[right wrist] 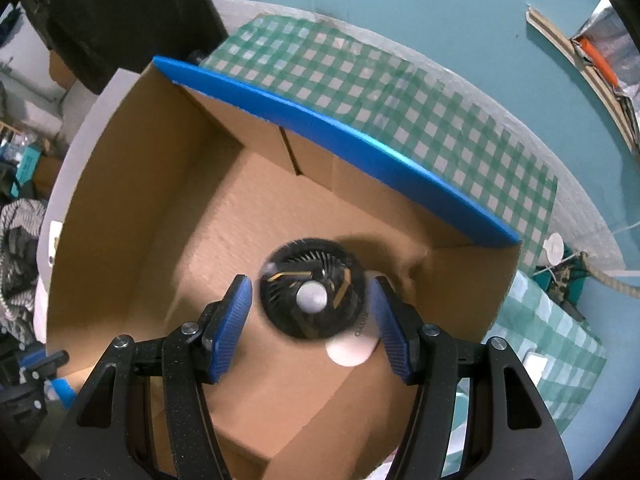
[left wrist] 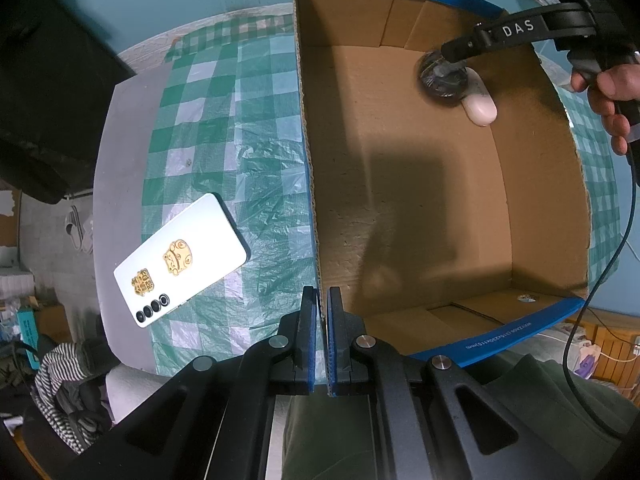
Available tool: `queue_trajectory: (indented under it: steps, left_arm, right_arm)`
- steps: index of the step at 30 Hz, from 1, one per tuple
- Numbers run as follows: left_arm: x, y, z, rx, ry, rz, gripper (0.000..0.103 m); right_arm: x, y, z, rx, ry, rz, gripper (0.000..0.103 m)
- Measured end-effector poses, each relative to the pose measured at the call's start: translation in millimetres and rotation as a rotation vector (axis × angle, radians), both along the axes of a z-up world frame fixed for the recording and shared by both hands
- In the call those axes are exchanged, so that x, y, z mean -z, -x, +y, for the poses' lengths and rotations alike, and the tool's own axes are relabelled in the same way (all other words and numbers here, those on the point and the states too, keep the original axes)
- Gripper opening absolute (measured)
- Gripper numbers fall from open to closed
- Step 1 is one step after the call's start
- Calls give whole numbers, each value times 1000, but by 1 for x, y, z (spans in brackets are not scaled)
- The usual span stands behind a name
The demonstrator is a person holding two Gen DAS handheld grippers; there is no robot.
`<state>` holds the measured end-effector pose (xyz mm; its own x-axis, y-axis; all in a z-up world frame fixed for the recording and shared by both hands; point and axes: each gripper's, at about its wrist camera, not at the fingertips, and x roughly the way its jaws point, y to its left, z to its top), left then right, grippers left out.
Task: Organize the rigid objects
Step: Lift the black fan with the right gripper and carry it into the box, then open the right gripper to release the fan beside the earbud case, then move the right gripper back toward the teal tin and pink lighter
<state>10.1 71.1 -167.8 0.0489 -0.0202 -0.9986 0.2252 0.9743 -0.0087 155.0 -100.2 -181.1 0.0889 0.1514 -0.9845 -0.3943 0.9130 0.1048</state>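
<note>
An open cardboard box with blue edges stands on the checkered table. A small handheld fan with a black round head and white handle lies on the box floor; it also shows in the left wrist view. My right gripper is open, its blue pads either side of the fan head without touching it. My left gripper is shut and empty, just outside the box's near left wall. A white phone with gold stickers lies face down on the table, left of the box.
The green checkered cloth covers the table around the box. A black object stands at the table's far left. Clothes and clutter lie beyond the table's left edge. A cable hangs on the right.
</note>
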Motion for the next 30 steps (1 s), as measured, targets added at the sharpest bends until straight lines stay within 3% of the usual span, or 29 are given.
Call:
queue_trajectory:
  steps: [19, 30]
  left_arm:
    - [0, 0, 1, 5, 5, 6, 4]
    - [-1, 0, 2, 4, 12, 8, 4]
  right_arm:
    - [-53, 8, -26, 54, -64, -51, 64]
    - [-80, 22, -73, 123, -45, -72, 65]
